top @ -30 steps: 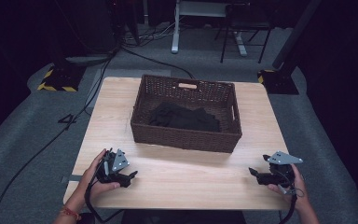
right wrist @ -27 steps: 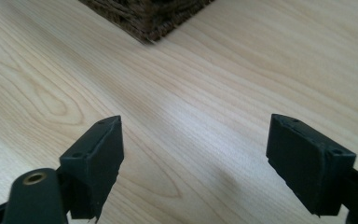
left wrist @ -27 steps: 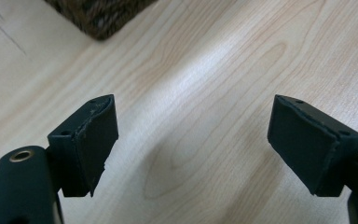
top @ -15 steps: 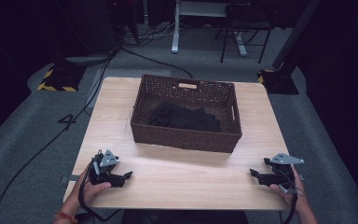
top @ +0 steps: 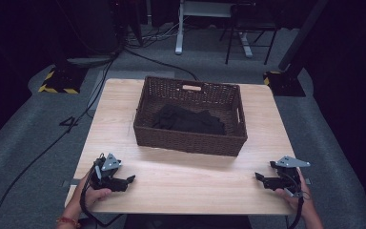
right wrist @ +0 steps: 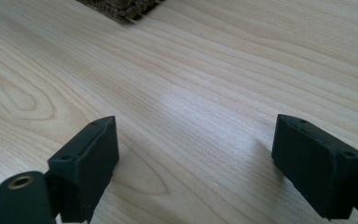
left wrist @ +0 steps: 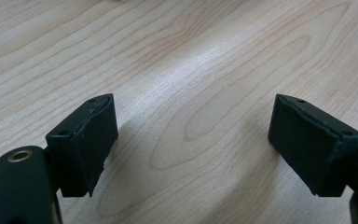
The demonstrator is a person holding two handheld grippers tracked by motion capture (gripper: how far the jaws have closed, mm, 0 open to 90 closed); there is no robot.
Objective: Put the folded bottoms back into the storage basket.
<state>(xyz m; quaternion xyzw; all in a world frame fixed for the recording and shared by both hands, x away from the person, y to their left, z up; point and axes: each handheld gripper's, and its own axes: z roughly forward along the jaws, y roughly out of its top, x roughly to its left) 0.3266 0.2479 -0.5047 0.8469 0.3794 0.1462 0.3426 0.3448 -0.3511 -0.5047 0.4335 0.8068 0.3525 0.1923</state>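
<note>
Wooden table (top: 186,176) bare at front | left gripper (top: 129,180) jaws apart, empty | right gripper (top: 258,177) just widened, empty | wicker basket (top: 190,140) beyond

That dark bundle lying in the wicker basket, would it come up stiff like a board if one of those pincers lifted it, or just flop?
The dark cloth lies crumpled in soft folds, so it would probably droop and hang from wherever it is pinched. It looks thin, so likely light. The woven basket seems rigid with upright walls, so it would probably stay put.
</note>
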